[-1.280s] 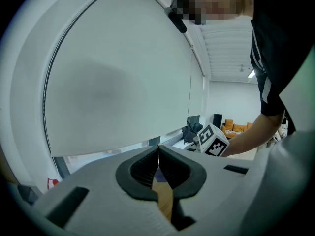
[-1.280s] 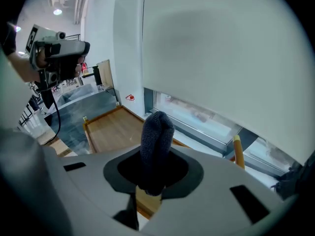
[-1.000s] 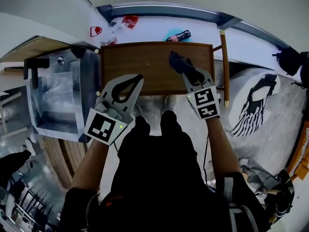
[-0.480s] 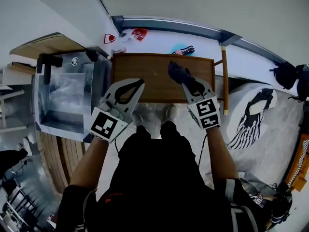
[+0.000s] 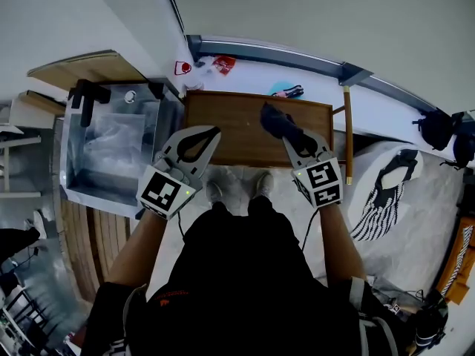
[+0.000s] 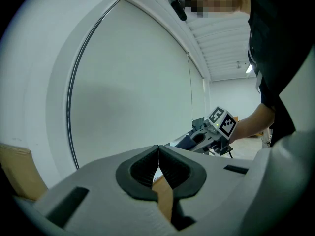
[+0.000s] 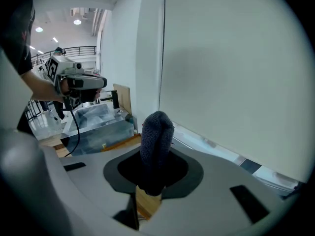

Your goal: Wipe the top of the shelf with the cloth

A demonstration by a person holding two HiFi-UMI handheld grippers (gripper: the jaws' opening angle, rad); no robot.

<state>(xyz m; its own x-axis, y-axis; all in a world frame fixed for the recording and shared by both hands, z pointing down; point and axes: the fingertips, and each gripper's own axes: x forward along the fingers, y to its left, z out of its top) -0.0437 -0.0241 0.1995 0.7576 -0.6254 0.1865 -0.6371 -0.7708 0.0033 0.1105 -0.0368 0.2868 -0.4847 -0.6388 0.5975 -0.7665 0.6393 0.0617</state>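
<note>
Your right gripper [image 5: 293,136] has its jaws clenched on the dark cloth [image 5: 276,119], over the shelf [image 5: 230,117] top, rt side. Left gripper [image 5: 214,131] jaws pressed together w/ nothing between, at the shelf's front-left.

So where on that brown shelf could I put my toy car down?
The shelf top is bare wood across its middle, between the left tool and the cloth in the right tool. There is a thinner bare strip right of the cloth. It's crowded near both tools at the front edge.
</note>
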